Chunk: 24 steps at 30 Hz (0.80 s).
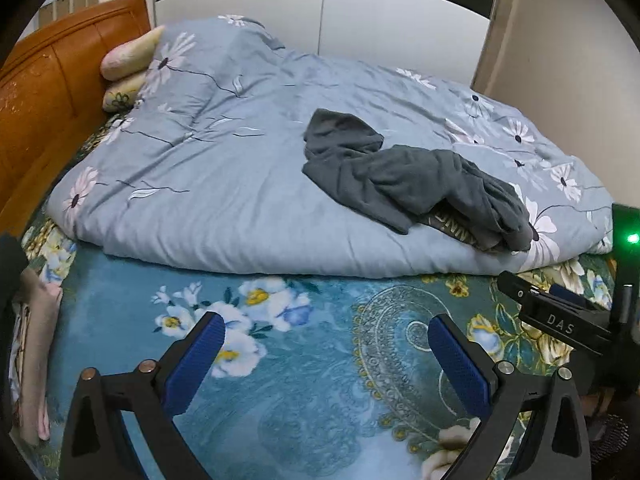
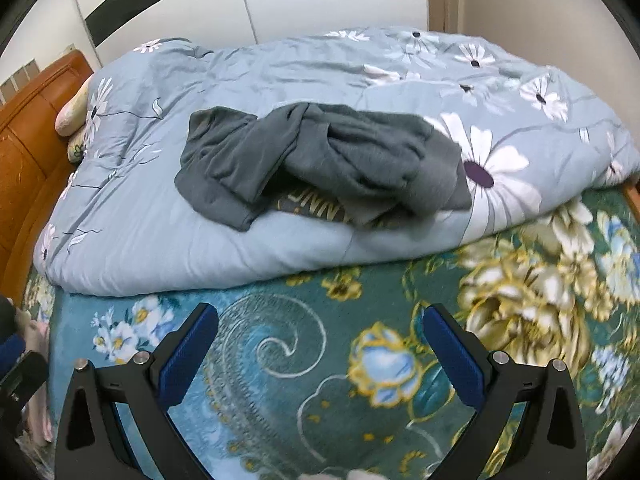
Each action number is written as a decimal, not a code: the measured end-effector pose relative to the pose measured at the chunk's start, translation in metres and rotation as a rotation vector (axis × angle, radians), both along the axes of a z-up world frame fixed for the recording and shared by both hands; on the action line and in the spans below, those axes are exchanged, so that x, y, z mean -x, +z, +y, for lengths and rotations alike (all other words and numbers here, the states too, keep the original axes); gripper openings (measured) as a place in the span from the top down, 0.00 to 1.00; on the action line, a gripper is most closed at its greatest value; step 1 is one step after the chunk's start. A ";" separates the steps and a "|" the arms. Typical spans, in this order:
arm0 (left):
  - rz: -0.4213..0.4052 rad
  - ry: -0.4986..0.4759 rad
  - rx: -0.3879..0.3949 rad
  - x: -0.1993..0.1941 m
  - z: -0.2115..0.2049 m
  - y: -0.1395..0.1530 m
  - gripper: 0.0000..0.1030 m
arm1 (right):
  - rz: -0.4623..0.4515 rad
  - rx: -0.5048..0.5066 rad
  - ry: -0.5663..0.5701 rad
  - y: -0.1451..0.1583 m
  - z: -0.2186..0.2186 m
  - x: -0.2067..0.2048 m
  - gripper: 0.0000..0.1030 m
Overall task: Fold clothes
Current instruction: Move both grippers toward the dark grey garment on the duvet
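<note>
Dark grey garment (image 1: pixel 412 184) (image 2: pixel 320 160): one, crumpled and unfolded, lying on the near half of a pale blue flowered duvet (image 1: pixel 224 184) (image 2: pixel 168 240); a sleeve-like end trails toward the headboard side, the bulk is bunched at the other end. Gold lettering shows in a gap under the folds, cut off and unreadable in both views; the kind of garment cannot be told from the heap. Duvet: piled in a mound over a teal flowered bedspread (image 1: pixel 312 380) (image 2: pixel 320 360), its near edge overhanging the spread. Left gripper (image 1: pixel 324 342): blue pads set wide apart, nothing between them, hanging over the bedspread well short of the garment. Right gripper (image 2: pixel 320 334): likewise spread wide and empty, over the bedspread, apart from the garment. Headboard (image 1: pixel 52 92) (image 2: pixel 28 128): orange-brown wood, at the left edge. Pillows (image 1: pixel 128 56): two stacked against it in the left wrist view; the right wrist view shows only a sliver of them. Left wrist view alone: part of the other gripper's black body marked DAS at the right edge, with a green light (image 1: pixel 632 238) above it, and a pink fabric strip at the left edge, blurred. Right wrist view alone: large yellow-white blooms on the spread at right, smeared by blur. White wardrobe doors (image 1: pixel 400 20) stand behind the bed.
</note>
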<state>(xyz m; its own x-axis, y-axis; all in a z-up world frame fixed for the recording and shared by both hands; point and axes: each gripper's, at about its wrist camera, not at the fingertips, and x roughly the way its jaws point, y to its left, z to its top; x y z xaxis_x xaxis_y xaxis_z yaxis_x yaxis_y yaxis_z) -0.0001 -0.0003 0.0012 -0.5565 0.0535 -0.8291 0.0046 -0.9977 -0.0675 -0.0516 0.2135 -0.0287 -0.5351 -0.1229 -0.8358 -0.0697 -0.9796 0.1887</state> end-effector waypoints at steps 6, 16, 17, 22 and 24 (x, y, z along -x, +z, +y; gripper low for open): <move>0.059 0.012 0.049 0.004 0.010 -0.003 0.00 | -0.013 -0.017 -0.016 -0.002 0.014 0.017 0.01; 0.070 0.038 0.016 0.023 0.001 -0.007 0.00 | 0.089 -0.084 0.000 -0.010 0.002 0.014 0.01; 0.070 0.039 0.018 0.022 0.000 -0.008 0.00 | 0.096 -0.088 -0.003 -0.013 0.003 0.014 0.01; 0.066 0.050 0.012 0.013 -0.006 -0.017 0.00 | 0.101 -0.138 0.035 -0.051 0.006 0.010 0.01; 0.065 0.054 0.006 0.011 -0.009 -0.020 0.00 | 0.091 -0.156 0.054 -0.071 0.006 0.008 0.01</move>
